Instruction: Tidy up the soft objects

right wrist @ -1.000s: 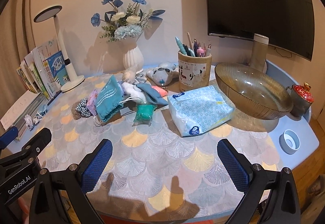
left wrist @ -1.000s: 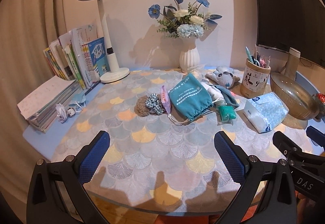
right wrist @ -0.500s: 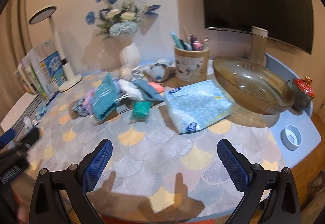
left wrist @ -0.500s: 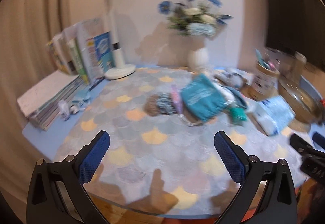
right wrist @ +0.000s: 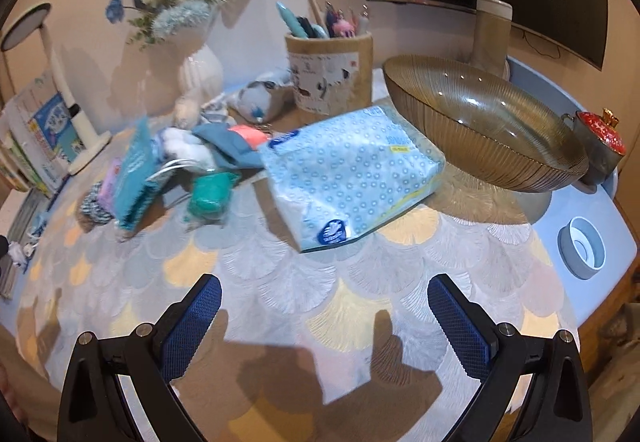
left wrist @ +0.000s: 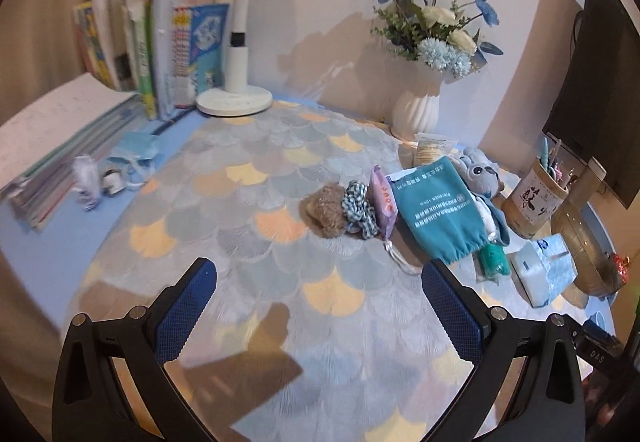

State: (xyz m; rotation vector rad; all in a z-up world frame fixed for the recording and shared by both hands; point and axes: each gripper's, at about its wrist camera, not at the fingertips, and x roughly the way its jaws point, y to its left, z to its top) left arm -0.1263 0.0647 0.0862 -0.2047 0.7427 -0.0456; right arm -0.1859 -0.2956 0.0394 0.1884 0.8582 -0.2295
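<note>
Both grippers, left (left wrist: 319,286) and right (right wrist: 325,302), spread and empty, have moved nearer the pile (left wrist: 400,201); sorting not yet begun.

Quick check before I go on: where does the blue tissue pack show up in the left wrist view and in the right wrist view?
Left wrist: the tissue pack lies far right, at mid height, just left of the glass bowl.
Right wrist: the tissue pack lies at centre, just left of the glass bowl.
Shared landmark: the pen holder stands behind the pack in both.
</note>
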